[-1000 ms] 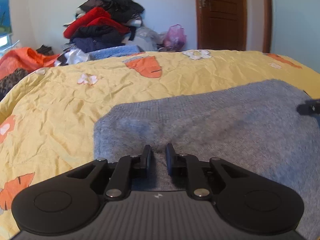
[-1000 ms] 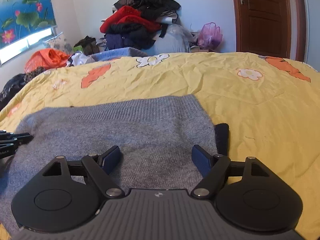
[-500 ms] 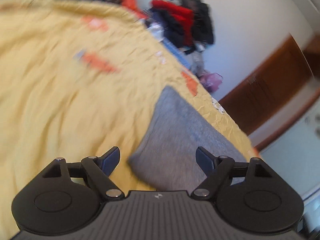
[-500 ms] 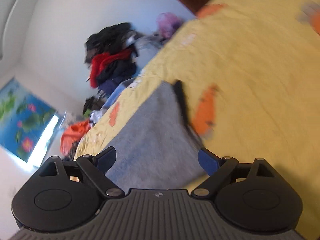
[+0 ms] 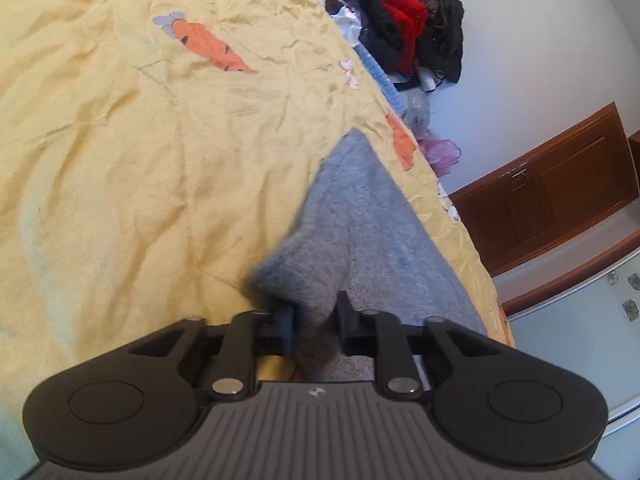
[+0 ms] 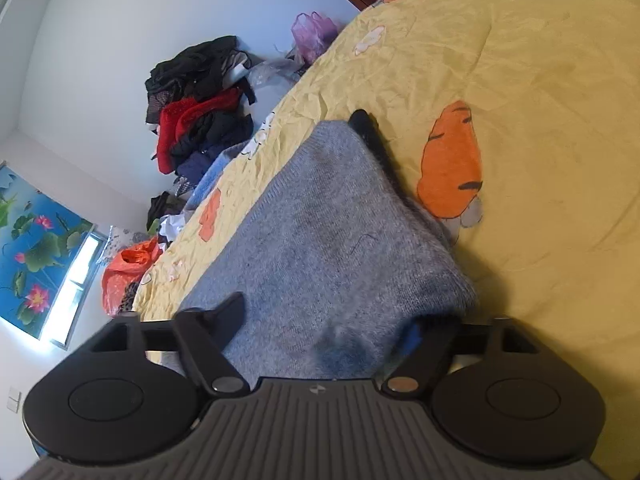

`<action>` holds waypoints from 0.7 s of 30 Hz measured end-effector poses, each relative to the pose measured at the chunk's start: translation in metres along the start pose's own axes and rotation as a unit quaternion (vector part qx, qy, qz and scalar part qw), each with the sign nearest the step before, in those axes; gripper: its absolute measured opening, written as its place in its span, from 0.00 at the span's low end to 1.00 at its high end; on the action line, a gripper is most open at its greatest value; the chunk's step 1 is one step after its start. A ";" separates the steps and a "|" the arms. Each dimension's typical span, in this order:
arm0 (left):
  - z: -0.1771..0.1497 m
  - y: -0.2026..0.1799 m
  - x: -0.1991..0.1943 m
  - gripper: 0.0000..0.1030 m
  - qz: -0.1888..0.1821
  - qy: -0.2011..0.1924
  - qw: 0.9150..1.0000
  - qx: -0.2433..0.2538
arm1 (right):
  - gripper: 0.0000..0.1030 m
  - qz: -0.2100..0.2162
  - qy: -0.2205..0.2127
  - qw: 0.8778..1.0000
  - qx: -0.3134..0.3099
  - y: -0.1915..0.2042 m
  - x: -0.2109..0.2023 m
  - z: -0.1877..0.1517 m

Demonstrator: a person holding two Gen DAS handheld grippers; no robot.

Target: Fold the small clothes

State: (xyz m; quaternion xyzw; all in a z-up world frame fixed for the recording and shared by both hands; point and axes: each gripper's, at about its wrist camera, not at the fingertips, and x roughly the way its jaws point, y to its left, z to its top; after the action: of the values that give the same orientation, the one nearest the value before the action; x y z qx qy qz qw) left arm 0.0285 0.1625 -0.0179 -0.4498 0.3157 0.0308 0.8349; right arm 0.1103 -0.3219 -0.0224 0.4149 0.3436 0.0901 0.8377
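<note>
A grey knitted garment (image 5: 368, 232) lies folded on the yellow bedsheet (image 5: 140, 160). My left gripper (image 5: 316, 320) is shut on its near left corner, and the cloth bunches up between the fingers. In the right wrist view the same grey garment (image 6: 320, 232) fills the middle. My right gripper (image 6: 324, 328) is open and straddles its near right corner, with one finger on top of the cloth and the blue-padded finger (image 6: 412, 340) beside and under the edge. A black strip (image 6: 372, 140) sticks out from under the garment's far right edge.
A pile of red, black and dark blue clothes (image 6: 200, 120) sits against the wall at the far end of the bed, also seen in the left wrist view (image 5: 404, 36). A brown wooden door (image 5: 560, 200) stands beyond the bed. An orange bag (image 6: 128, 268) lies by the window.
Both grippers have rolled sideways and come down to the garment's near corners. The left gripper opened and then shut on the left corner. The right gripper stayed open.
</note>
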 end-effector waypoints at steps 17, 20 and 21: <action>0.002 0.015 -0.093 0.04 0.027 -0.010 0.991 0.133 | 0.18 0.048 0.028 0.998 0.010 -0.018 -0.075 -0.029; 0.002 0.034 -0.097 0.07 0.052 0.011 0.991 0.126 | 0.32 -0.008 0.024 1.000 0.009 -0.033 -0.079 -0.039; 0.004 0.037 -0.101 0.07 0.057 0.011 0.990 0.127 | 0.35 -0.006 0.019 1.000 0.006 -0.035 -0.083 -0.039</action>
State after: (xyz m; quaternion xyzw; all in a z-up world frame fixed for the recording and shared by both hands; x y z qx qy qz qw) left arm -0.0624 0.2106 0.0125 -0.3219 0.3510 0.0334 0.8787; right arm 0.0178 -0.3557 -0.0240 0.4160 0.3625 0.0912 0.8290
